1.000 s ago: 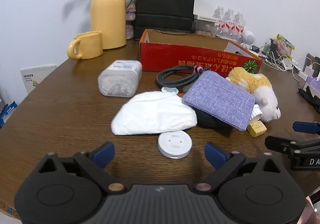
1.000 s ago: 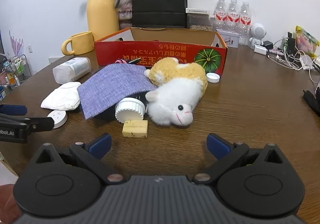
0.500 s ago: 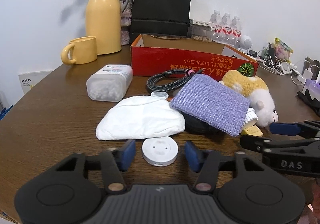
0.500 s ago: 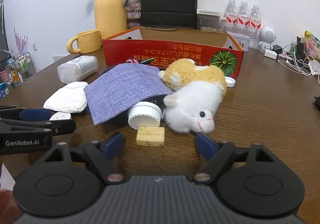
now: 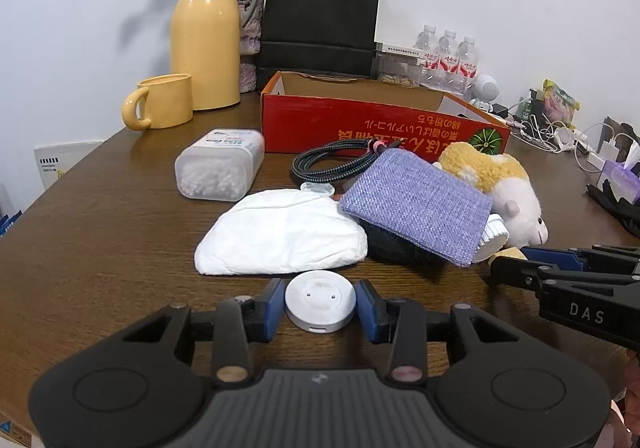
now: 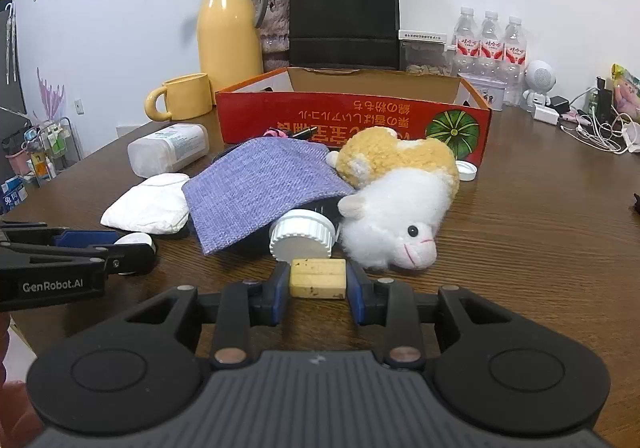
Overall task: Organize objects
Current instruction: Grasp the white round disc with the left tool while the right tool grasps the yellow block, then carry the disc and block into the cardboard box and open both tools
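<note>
Round white plastic puck (image 5: 320, 306) sits right between the left tool (image 5: 320, 310) pads, clamped or near it. Right tool (image 6: 318, 280) likewise brackets the pale yellow block (image 6: 318, 278), long axis across its fingers.

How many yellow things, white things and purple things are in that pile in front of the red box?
Yellow: 1, the yellow block
White: 4, the white puck, white pouch, white cap, swab box
Purple: 1, the purple cloth
Total: 6

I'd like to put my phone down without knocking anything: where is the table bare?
Bare wood lies right of the plush sheep, up to the cables, and left of the white pouch, below the yellow mug. It is crowded around the purple cloth before the red box.
</note>
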`<act>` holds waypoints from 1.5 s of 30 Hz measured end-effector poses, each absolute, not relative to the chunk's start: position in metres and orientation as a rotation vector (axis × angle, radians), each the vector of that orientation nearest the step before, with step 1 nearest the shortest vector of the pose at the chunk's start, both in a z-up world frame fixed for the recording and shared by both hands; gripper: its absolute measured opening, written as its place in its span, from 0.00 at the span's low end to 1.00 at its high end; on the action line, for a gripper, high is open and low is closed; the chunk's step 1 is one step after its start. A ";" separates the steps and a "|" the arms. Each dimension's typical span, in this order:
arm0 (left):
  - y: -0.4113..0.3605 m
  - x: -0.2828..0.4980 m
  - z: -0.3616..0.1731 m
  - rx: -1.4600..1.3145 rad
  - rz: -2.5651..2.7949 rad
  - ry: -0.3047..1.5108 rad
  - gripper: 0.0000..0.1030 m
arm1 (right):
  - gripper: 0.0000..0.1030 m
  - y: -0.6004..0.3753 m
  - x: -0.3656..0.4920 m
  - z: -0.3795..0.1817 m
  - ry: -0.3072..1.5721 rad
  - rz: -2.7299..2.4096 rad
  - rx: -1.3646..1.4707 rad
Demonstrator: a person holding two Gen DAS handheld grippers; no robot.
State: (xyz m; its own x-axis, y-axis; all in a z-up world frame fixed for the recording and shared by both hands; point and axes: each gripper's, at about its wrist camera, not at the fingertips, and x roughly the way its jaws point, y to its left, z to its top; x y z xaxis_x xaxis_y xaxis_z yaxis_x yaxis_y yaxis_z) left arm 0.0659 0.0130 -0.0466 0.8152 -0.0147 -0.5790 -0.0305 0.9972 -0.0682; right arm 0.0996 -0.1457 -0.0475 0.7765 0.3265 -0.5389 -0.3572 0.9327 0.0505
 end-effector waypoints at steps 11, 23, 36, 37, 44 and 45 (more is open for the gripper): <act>0.017 0.051 -0.033 -0.072 -0.029 0.571 0.36 | 0.30 -0.155 0.087 -0.037 0.527 0.373 -0.045; 0.008 0.069 0.003 -0.031 -0.036 0.469 0.36 | 0.30 -0.154 0.092 -0.012 0.455 0.381 -0.051; -0.012 0.124 0.035 -0.011 -0.056 0.406 0.37 | 0.30 -0.158 0.133 0.019 0.383 0.365 -0.030; -0.014 0.129 0.038 -0.008 -0.057 0.400 0.37 | 0.30 -0.159 0.137 0.021 0.378 0.363 -0.030; -0.023 0.168 0.050 -0.005 -0.059 0.386 0.37 | 0.30 -0.160 0.167 0.035 0.353 0.351 -0.026; -0.023 0.174 0.051 -0.006 -0.058 0.386 0.36 | 0.30 -0.160 0.173 0.036 0.353 0.352 -0.025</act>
State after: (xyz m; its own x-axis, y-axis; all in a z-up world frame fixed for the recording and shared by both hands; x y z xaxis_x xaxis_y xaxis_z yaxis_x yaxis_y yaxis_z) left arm 0.1739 -0.0235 0.0508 0.9248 -0.0579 -0.3761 0.0556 0.9983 -0.0170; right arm 0.1729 -0.1603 0.0362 0.8781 0.3333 -0.3432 -0.3420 0.9390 0.0370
